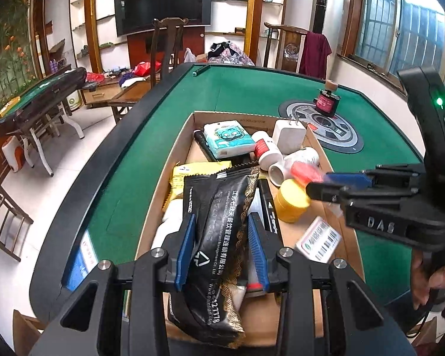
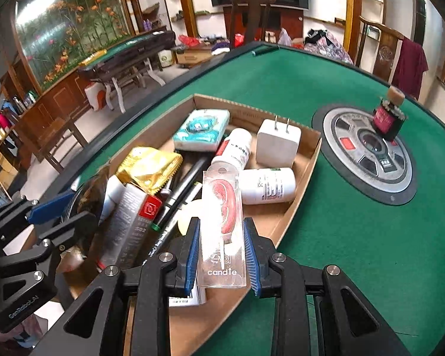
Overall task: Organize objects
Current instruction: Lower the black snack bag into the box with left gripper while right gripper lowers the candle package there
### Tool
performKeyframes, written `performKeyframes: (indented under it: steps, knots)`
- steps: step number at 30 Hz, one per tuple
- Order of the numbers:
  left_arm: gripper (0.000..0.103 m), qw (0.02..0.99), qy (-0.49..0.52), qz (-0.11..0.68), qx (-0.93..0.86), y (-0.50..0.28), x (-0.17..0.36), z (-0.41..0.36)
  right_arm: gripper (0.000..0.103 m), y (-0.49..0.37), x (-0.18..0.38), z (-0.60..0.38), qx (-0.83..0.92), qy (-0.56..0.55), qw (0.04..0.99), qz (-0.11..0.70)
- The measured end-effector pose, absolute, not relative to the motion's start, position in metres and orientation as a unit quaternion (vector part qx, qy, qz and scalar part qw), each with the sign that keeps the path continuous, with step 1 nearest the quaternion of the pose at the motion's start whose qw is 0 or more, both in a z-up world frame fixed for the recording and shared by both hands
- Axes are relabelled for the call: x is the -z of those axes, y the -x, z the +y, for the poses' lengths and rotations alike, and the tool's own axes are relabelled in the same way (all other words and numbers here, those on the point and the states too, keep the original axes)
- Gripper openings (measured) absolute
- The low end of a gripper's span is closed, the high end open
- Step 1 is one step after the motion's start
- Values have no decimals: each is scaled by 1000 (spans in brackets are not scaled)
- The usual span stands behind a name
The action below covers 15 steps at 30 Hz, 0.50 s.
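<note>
A cardboard box (image 1: 198, 116) (image 2: 308, 154) full of small items sits on the green table. My left gripper (image 1: 221, 252) is shut on a black packet (image 1: 219, 231) with gold trim, held over the box's near end. My right gripper (image 2: 221, 255) is shut on a clear candle pack (image 2: 222, 222) with a red number candle inside, held over the box; it shows blurred in the left wrist view (image 1: 305, 173). In the box lie a tissue pack (image 1: 230, 141), a white charger (image 2: 277, 142), two white bottles (image 2: 267, 185), a yellow jar (image 1: 290, 200) and a gold packet (image 2: 149, 167).
A small dark bottle with a cork (image 1: 327, 101) (image 2: 388, 117) stands on the table's round centre panel (image 2: 368, 151). A glue tube (image 2: 130, 222) and pens lie in the box. Chairs, a second table and a TV stand beyond the table's far edge.
</note>
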<state>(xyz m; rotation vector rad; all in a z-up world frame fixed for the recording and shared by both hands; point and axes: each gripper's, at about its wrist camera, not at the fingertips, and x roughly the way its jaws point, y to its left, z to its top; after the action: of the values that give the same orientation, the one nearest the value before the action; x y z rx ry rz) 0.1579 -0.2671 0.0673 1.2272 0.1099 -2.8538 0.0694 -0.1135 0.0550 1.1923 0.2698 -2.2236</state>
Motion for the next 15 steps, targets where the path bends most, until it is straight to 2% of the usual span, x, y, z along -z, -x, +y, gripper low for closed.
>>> performKeyframes:
  steps: [15]
  knots:
    - [37, 26, -396, 28, 917, -130, -55, -262, 31, -50, -49, -114, 840, -491, 220, 70]
